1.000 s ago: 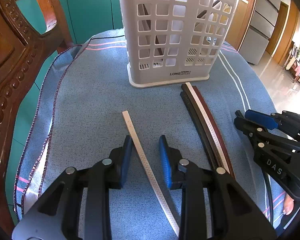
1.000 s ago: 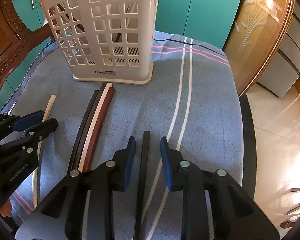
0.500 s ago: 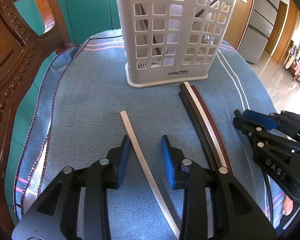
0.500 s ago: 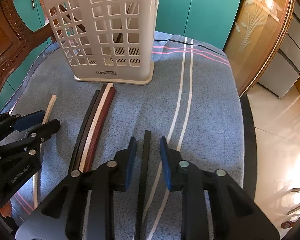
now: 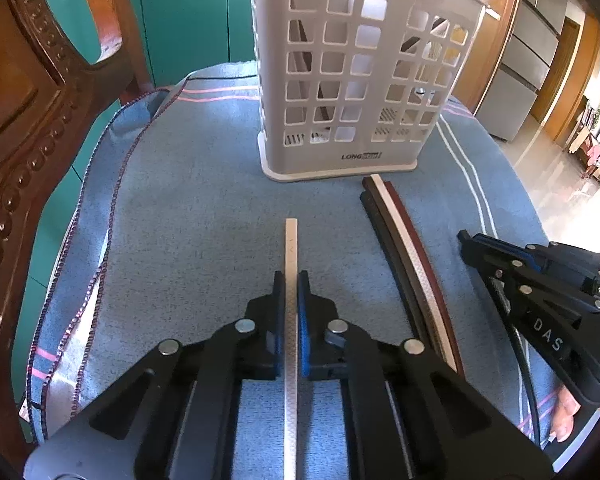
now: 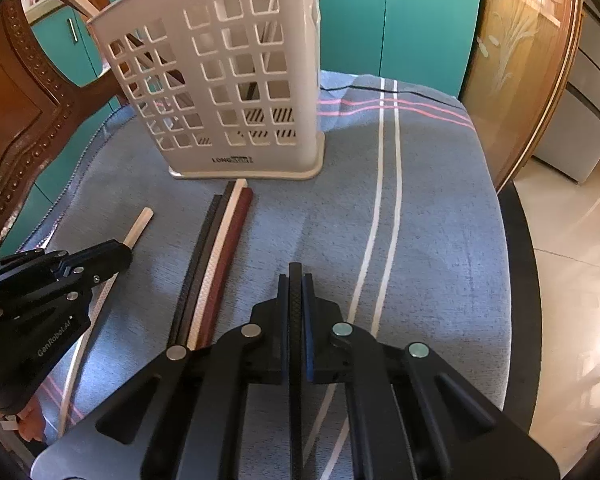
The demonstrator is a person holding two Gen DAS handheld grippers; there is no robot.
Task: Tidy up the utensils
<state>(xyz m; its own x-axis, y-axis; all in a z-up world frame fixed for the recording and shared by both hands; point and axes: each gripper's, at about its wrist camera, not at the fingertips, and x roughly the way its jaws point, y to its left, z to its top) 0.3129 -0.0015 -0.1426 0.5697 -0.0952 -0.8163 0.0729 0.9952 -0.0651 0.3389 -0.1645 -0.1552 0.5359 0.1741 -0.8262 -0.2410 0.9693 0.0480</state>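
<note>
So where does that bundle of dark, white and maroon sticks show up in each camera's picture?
Left wrist view: the bundle of dark, white and maroon sticks lies right of centre, on the blue cloth.
Right wrist view: the bundle lies left of centre.
Shared landmark: the white slotted plastic basket, just beyond the bundle's far end.

The left black plastic two-finger gripper point(image 5: 291, 280) has blue pads on its jaws, round silver screws at the linkage pivots and white "GenRobot.AI" lettering on its side. The right black plastic two-finger gripper point(image 6: 296, 282) matches it, bears white "DAS" letters, and trails a thin black cable point(image 5: 526, 380).
</note>
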